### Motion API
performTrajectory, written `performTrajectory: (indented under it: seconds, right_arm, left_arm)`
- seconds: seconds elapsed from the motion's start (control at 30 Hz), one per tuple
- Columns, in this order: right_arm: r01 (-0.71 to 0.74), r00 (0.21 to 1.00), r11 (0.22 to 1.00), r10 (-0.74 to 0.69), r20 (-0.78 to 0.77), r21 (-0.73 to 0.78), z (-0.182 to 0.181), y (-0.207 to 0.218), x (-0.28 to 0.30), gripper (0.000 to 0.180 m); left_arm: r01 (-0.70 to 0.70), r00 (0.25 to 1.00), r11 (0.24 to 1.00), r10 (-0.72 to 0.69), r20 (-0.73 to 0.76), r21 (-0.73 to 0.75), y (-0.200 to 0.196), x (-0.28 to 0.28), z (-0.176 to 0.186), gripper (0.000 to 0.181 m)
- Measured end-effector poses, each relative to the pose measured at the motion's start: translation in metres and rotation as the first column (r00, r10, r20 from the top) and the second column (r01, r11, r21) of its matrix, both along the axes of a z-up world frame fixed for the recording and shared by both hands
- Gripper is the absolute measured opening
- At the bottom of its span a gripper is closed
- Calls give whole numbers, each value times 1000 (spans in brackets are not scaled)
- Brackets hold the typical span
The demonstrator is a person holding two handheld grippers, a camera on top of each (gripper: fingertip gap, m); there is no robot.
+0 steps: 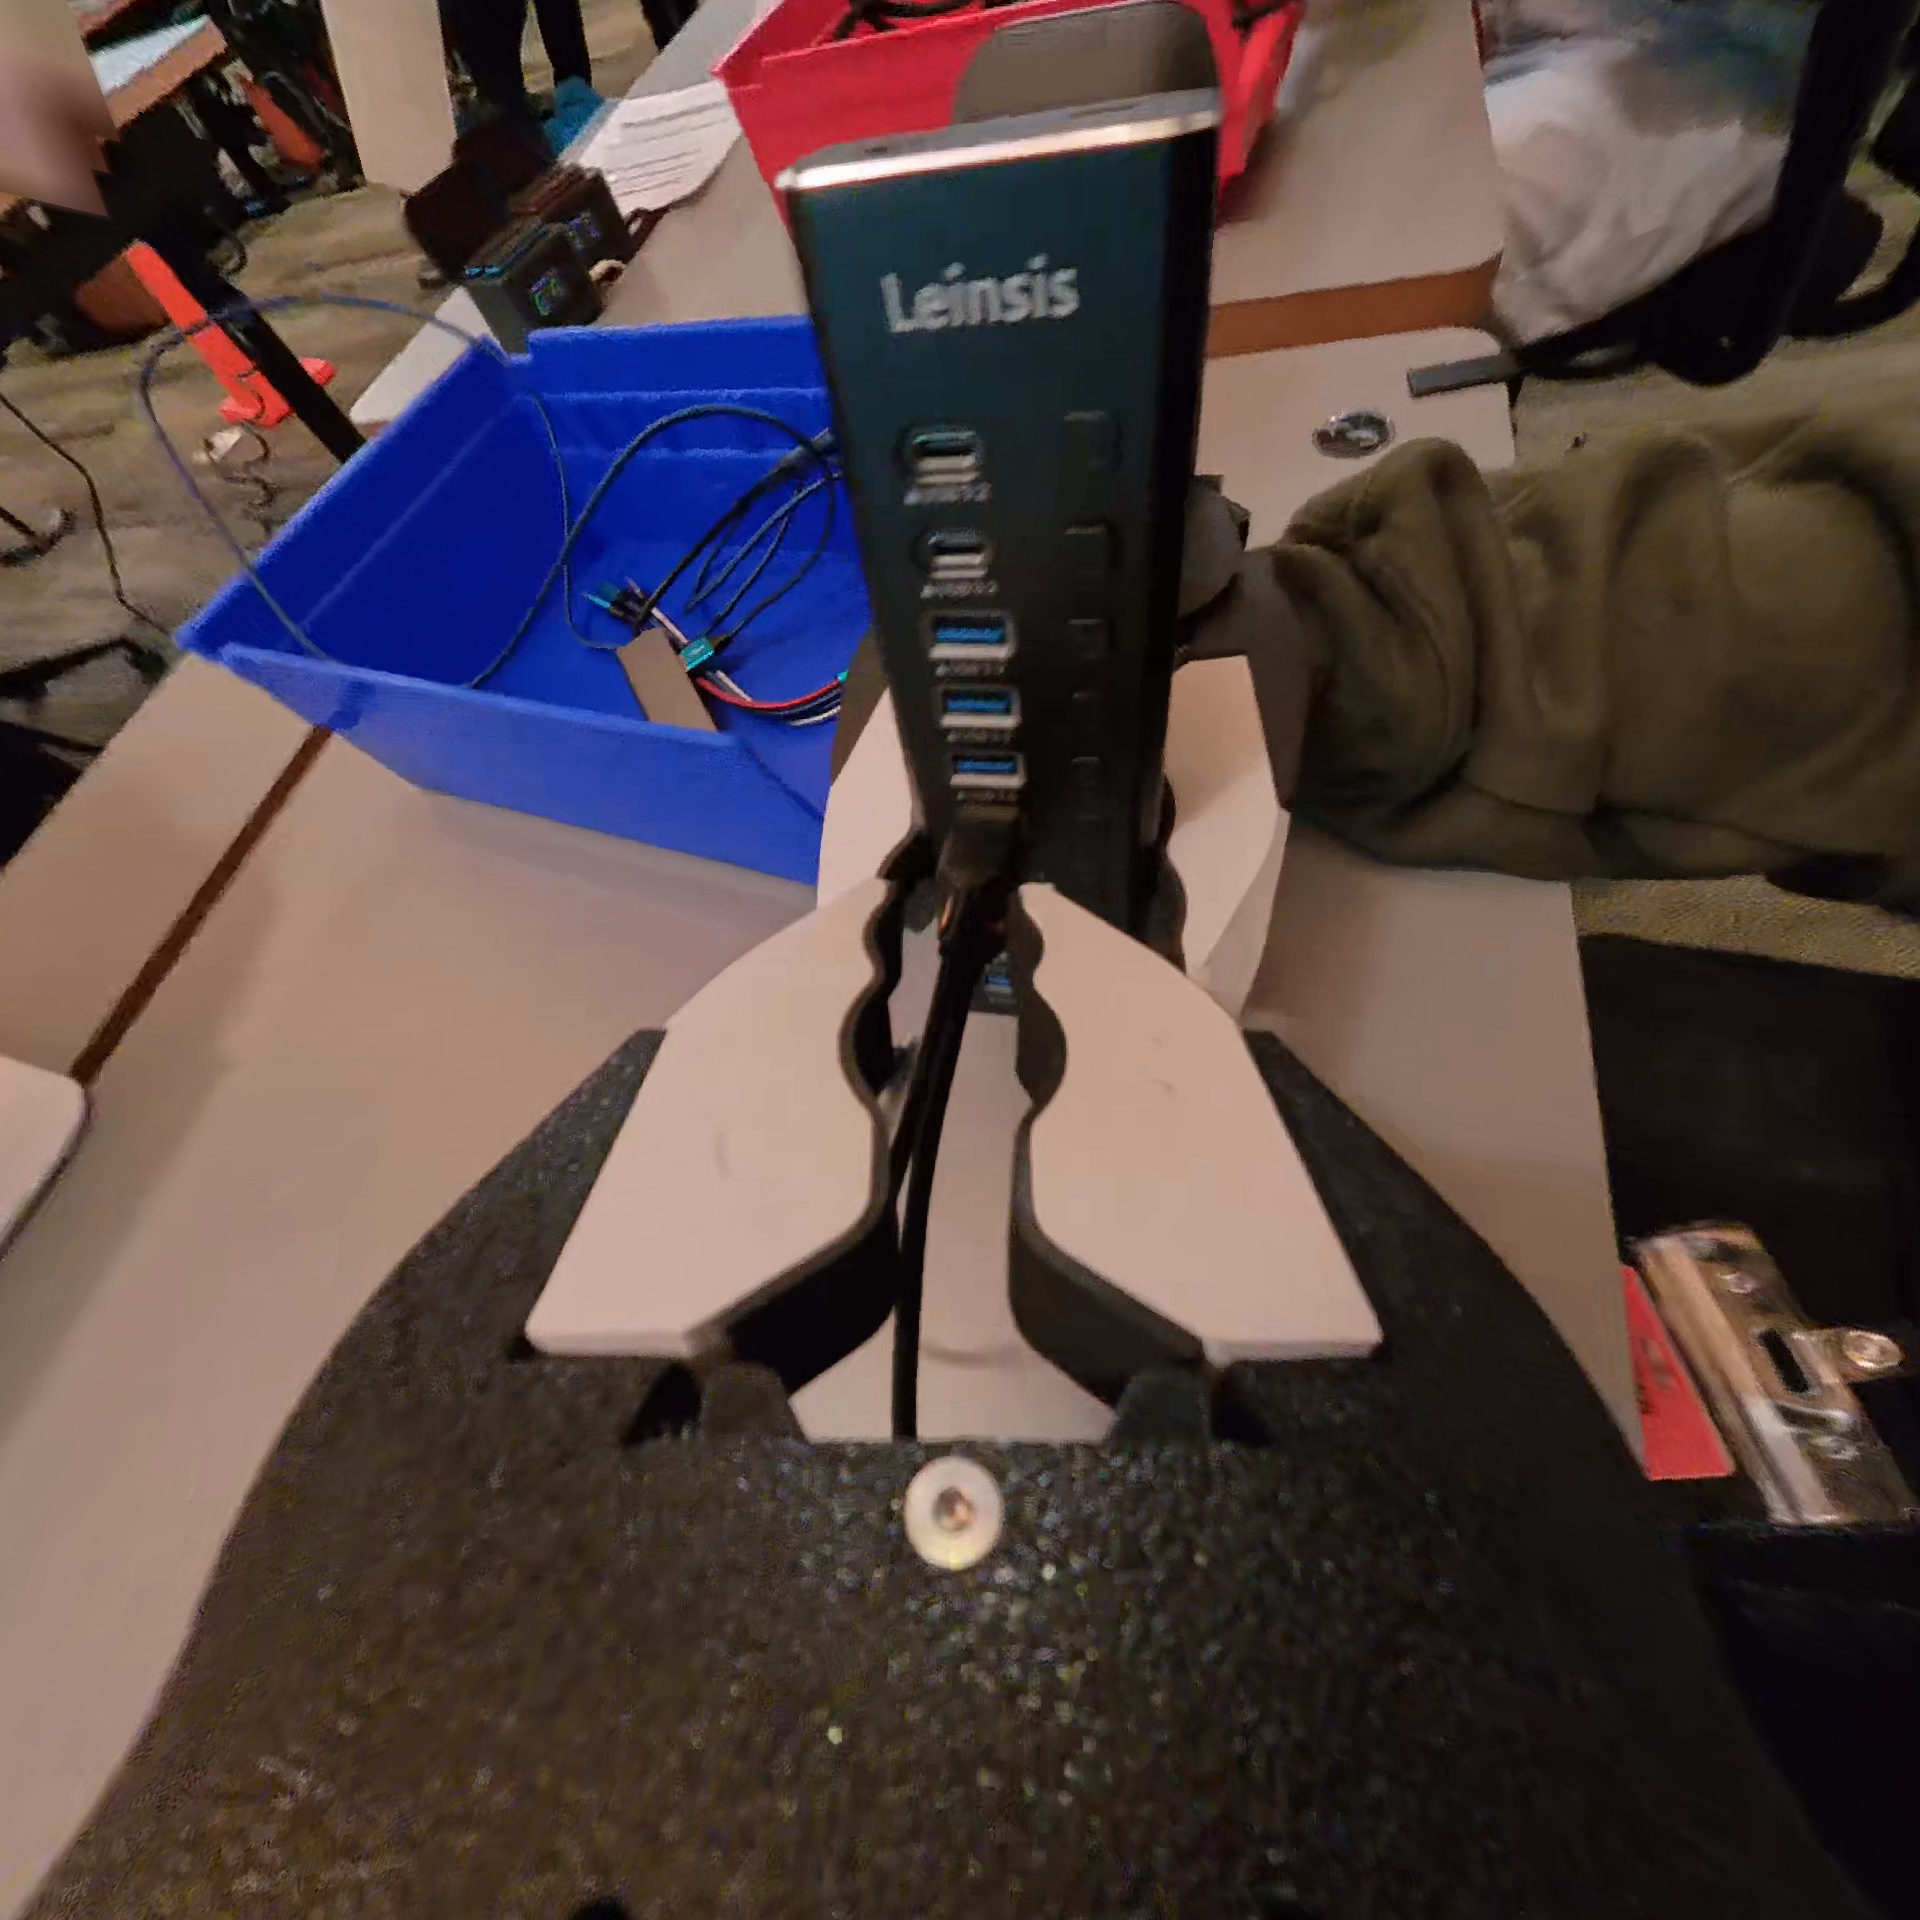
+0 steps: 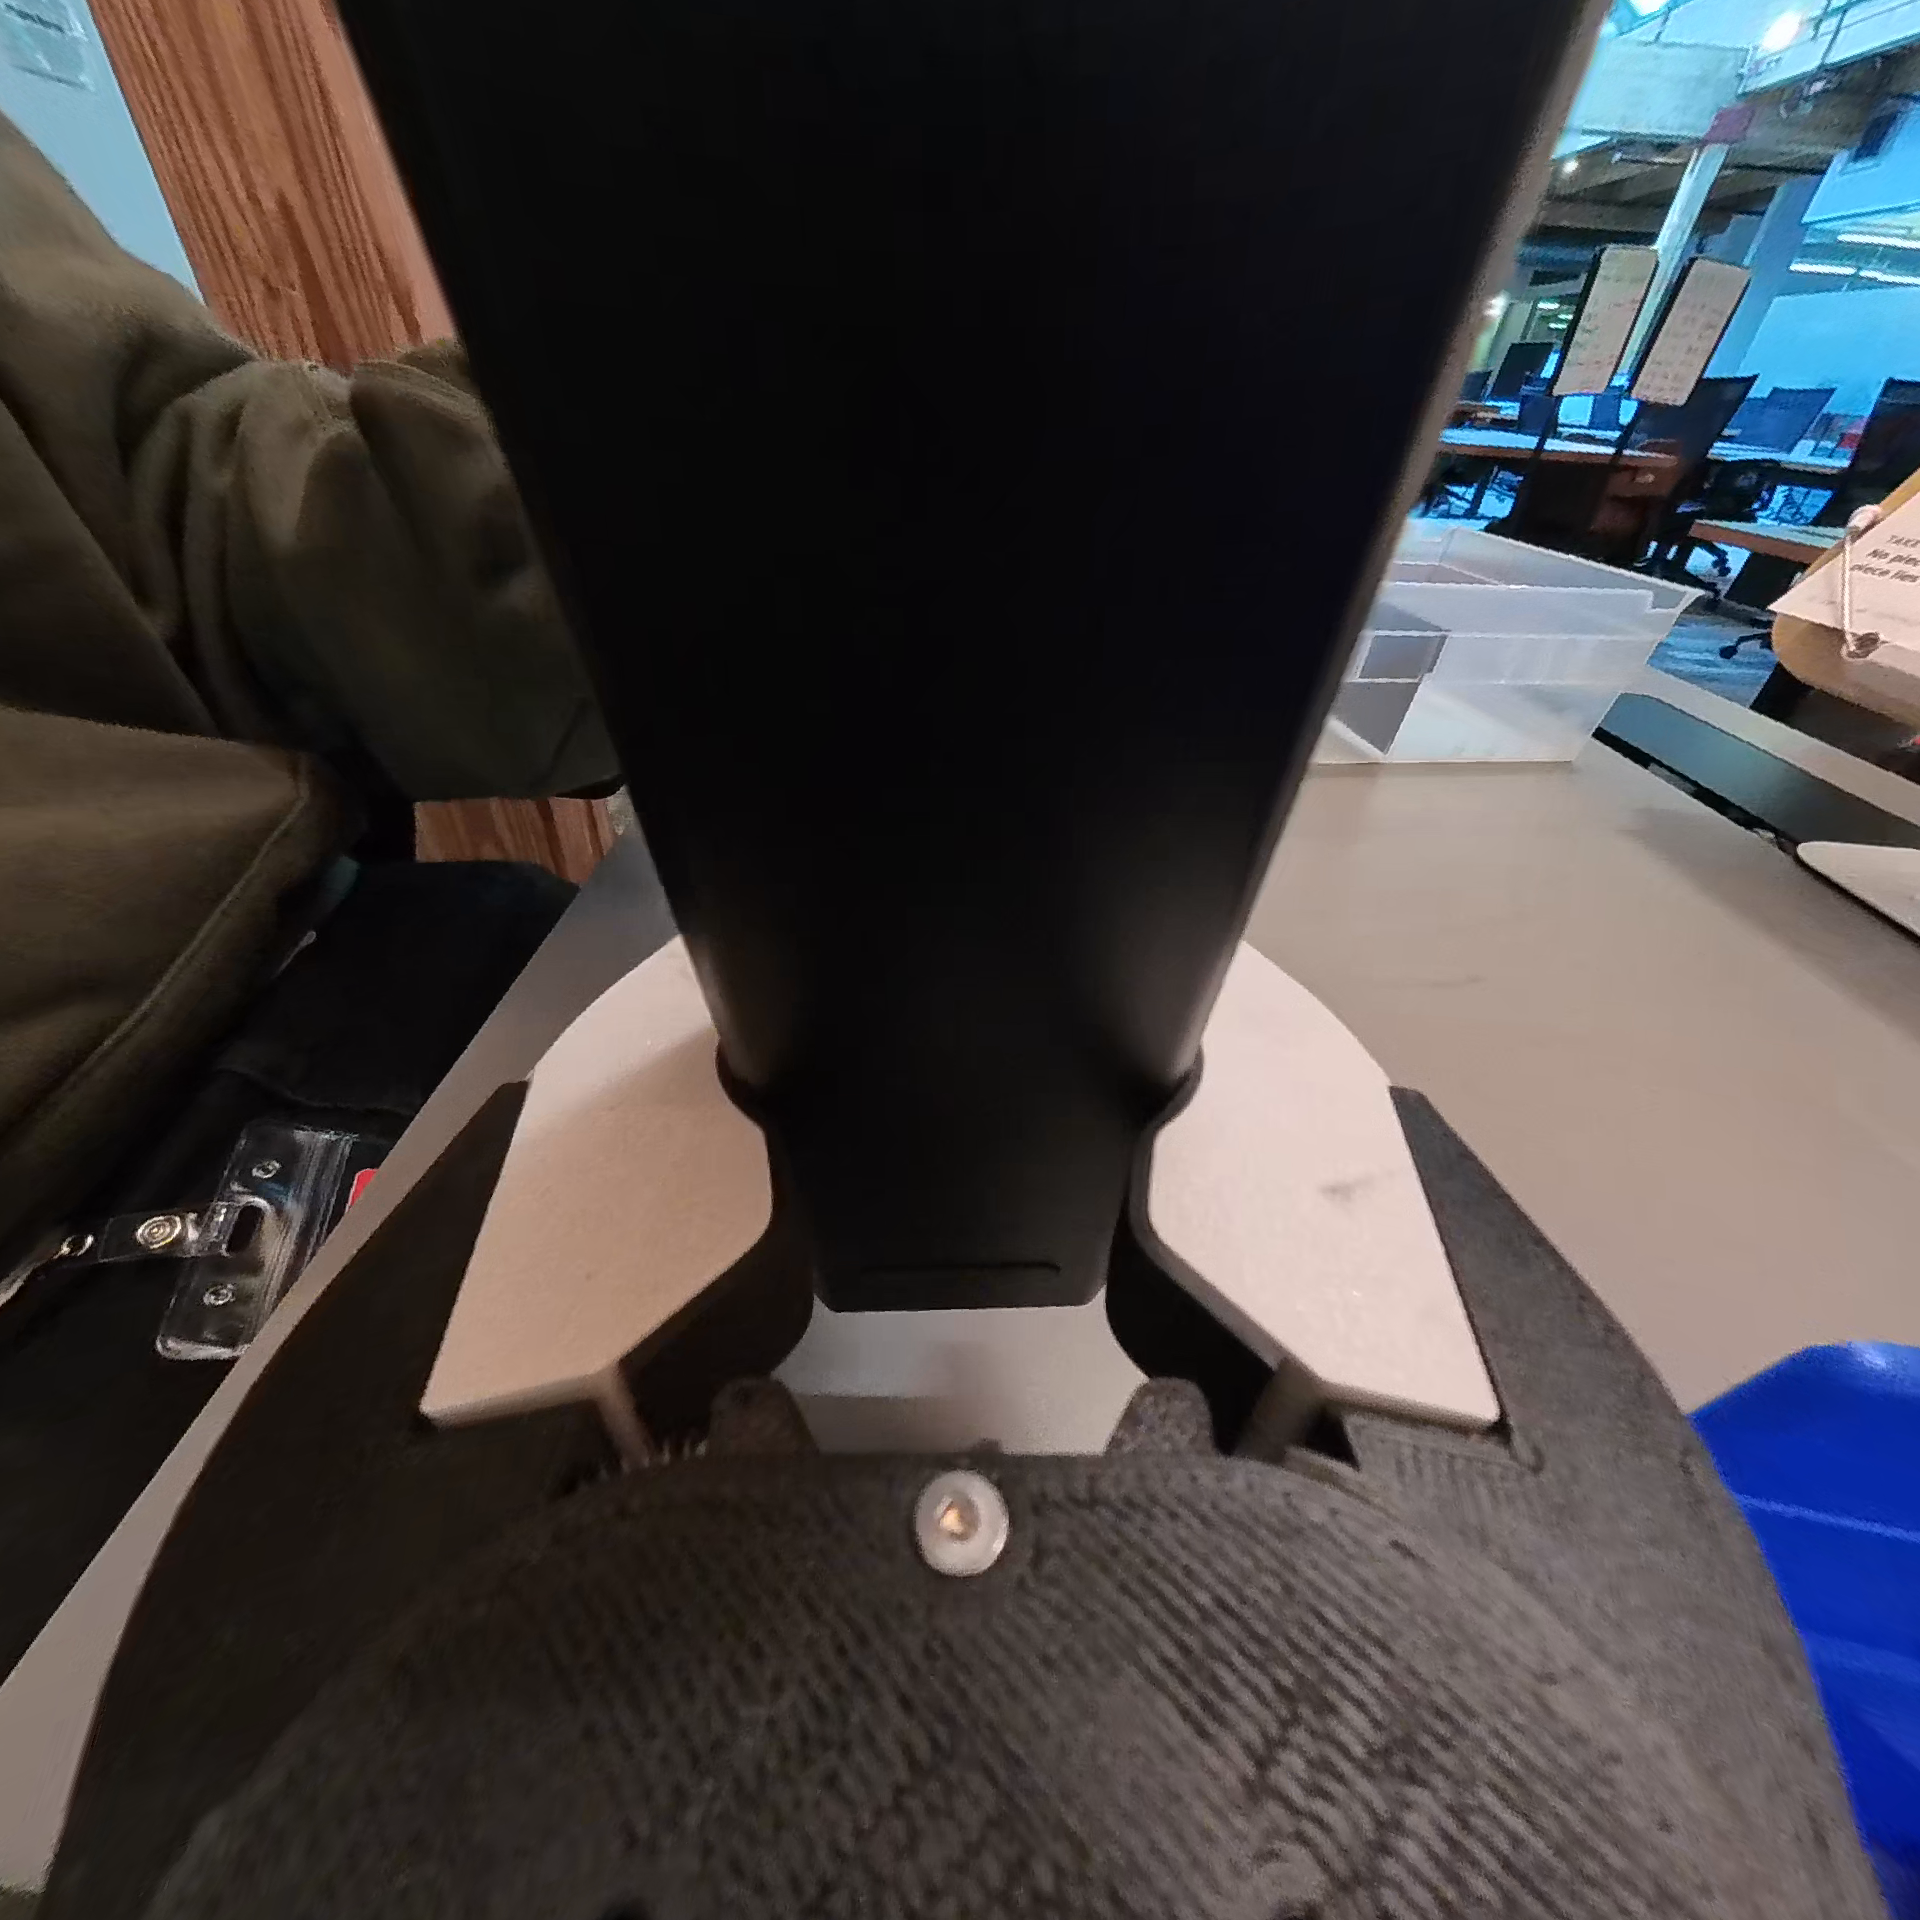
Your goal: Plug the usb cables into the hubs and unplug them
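The left gripper (image 1: 961,894) had its two fingers closed around a black cable (image 1: 914,1195), pinching the plug at the near end of the hub's face. The hub (image 1: 997,520), a tall black bar with a silver far end, stood upright just beyond the fingertips, and the plug was seated in one of its ports. Above the plug, five more ports showed in a single column: two small oval ones farther up and three blue ones below them. One more blue port peeked out between the fingers.

The right gripper (image 2: 951,1101) gripped the hub's plain black back (image 2: 935,520) at its lower end, its two fingers pressed against the two side edges.

To the left of the hub sat one blue bin (image 1: 499,717) with a loose bundle of cables (image 1: 717,582) inside; its near corner came close to the left finger, so little room was left on that side. One red bin (image 1: 862,94) stood far behind the hub. On the right, an olive green sleeve (image 1: 1558,665) reached in behind the hub. The grey table (image 1: 416,987) lay bare near the left gripper, and its right edge dropped off just beside the sleeve.
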State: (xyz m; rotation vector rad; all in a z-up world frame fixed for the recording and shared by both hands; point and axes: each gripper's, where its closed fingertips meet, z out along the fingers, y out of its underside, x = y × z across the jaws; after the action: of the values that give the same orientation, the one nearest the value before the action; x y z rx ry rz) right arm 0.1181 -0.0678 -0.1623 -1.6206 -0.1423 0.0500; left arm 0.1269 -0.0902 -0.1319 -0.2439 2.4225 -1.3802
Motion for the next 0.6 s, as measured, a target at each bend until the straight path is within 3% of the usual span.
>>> performTrajectory:
  seconds: [0.1, 0.43, 0.6]
  right_arm:
    - [-10, 1000, 1000, 11, 3, -23, -3, 2, -1, 73]
    - [-9, 1000, 996, 11, 21, -86, -11, 7, -3, 73]
    - [-19, 1000, 999, 19, 13, -39, -5, 3, -4, 72]
  left_arm:
    - [-14, 998, 1000, 13, -66, -12, 5, -1, -7, 19]
    - [15, 999, 996, -11, -43, 93, -3, 2, -21, 14]
    - [8, 997, 1000, -9, -71, -9, -8, 1, -16, 14]
